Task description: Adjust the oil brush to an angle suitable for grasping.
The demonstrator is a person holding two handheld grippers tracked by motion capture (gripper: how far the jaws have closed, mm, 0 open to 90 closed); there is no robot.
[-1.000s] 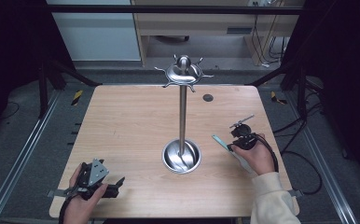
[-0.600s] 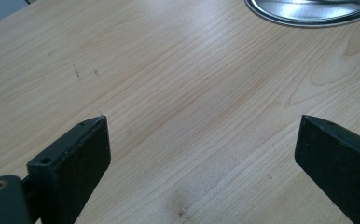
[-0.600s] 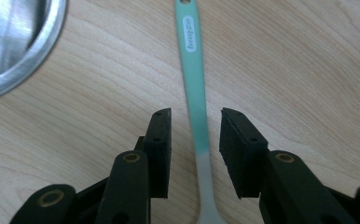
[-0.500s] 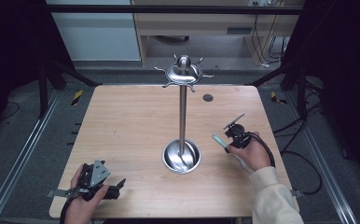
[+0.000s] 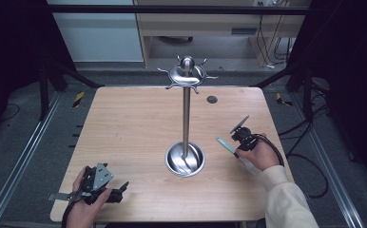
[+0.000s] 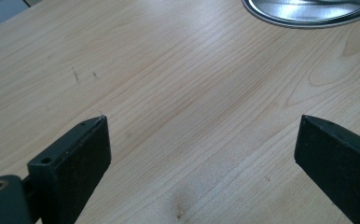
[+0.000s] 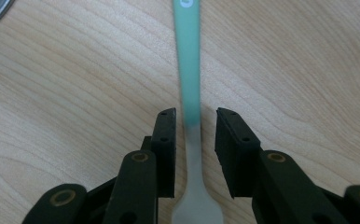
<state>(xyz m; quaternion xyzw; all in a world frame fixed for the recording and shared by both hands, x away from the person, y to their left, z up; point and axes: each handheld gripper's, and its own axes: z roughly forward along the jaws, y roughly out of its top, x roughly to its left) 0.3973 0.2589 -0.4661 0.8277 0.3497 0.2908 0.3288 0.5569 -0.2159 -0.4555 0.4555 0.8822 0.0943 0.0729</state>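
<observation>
Left tool [image 5: 117, 191] rests low at the near left corner of the surface [image 5: 124, 123], jaws wide apart with nothing between them; its own view shows bare wood and, farther off, the rim of the stand's base [image 6: 308, 11]. My right tool [image 7: 194, 135] is over at the near right, jaws narrowed to a slim gap on either side of the spoon [image 7: 190, 70] but not yet touching it, as far as I can tell. The spoon lies flat on the wood: steel bowl end toward my hand, pale green handle running away from me, a small hole near its far tip. From above, the green handle [image 5: 225, 145] pokes out just beside the base of the stand [image 5: 185, 159], apart from it. Step in hand, I judge: lining up the grasp on the spoon, where steel meets green. Next move calls for closing the jaws squarely on that thin neck, low enough to catch it off the wood without skidding. Then a lift. Beyond stands the pole, and the hooked top [image 5: 187, 73] at the far edge, likely where the spoon hangs by its hole.
</observation>
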